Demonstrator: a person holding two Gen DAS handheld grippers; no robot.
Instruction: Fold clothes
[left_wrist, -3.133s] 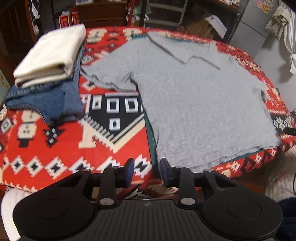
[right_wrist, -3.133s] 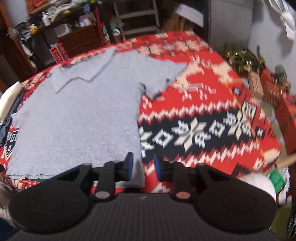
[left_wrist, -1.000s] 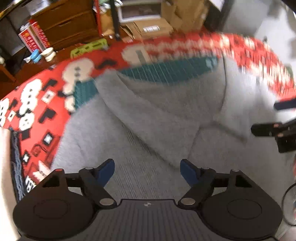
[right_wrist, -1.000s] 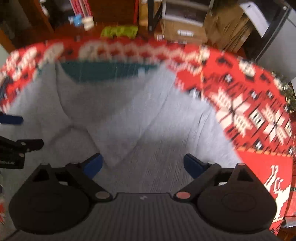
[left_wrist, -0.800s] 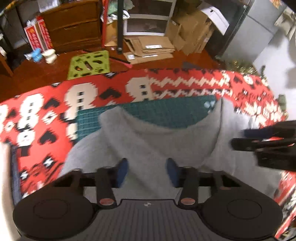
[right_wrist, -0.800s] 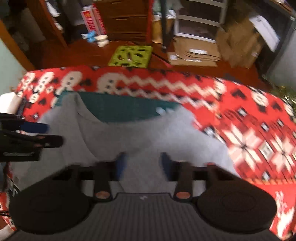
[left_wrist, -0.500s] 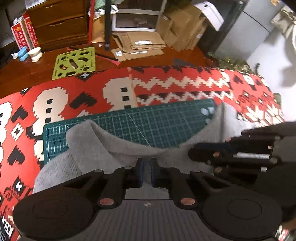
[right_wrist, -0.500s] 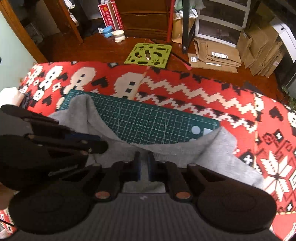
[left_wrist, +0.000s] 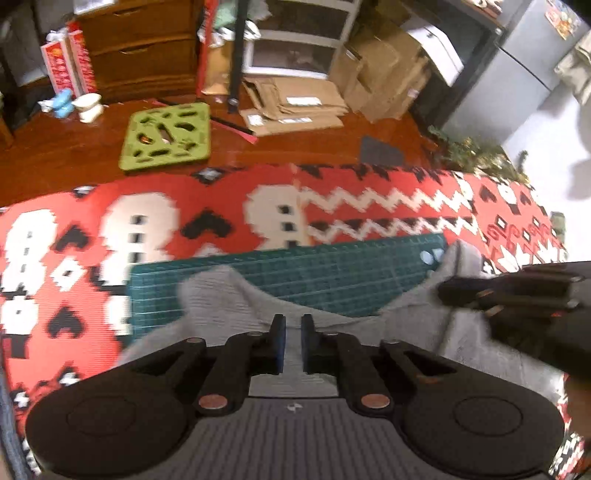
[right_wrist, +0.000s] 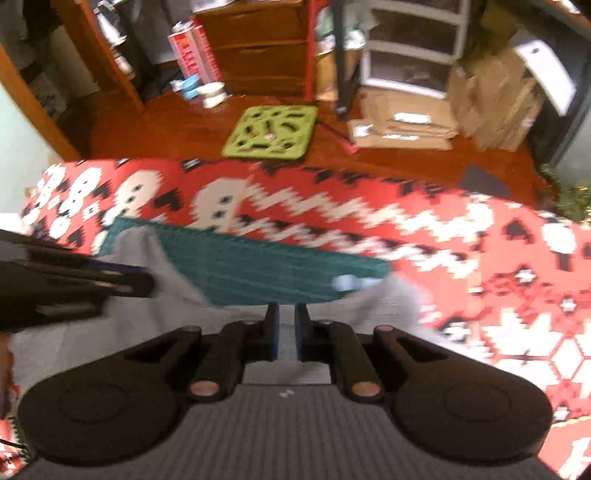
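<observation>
The left gripper (left_wrist: 291, 341) has its 2 blue-padded fingers drawn in to a narrow slit, pinching a fold of the grey shirt (left_wrist: 236, 302) along its far edge; the right gripper (right_wrist: 286, 336) does the same, its 2 fingers nearly together with grey cloth caught between them. Each tool also shows from the other's camera as a dark, blurred shape: the right one at the shirt's right corner in the left wrist view, the left one at the shirt's left corner in the right wrist view.

There is 1 shirt, and it lies on the green cutting mat (left_wrist: 332, 273); the pinched edge sags between the 2 grippers and rises in a peak at either end, so that the mat's far strip shows bare beyond it. The mat rests on 1 red patterned cloth (left_wrist: 147, 218) with white and black figures, which spreads past the mat on the far side and to both left and right.

Beyond the far edge of that cloth is a wooden floor; on it, behind the mat, sits 1 lime-green square board with cut-out holes (left_wrist: 166, 136), to the right of it a heap of flattened cardboard (left_wrist: 295, 107), and further back 1 brown wooden chest of drawers (left_wrist: 140, 51). The right wrist view is smeared by motion blur, so finer details there are unclear.
</observation>
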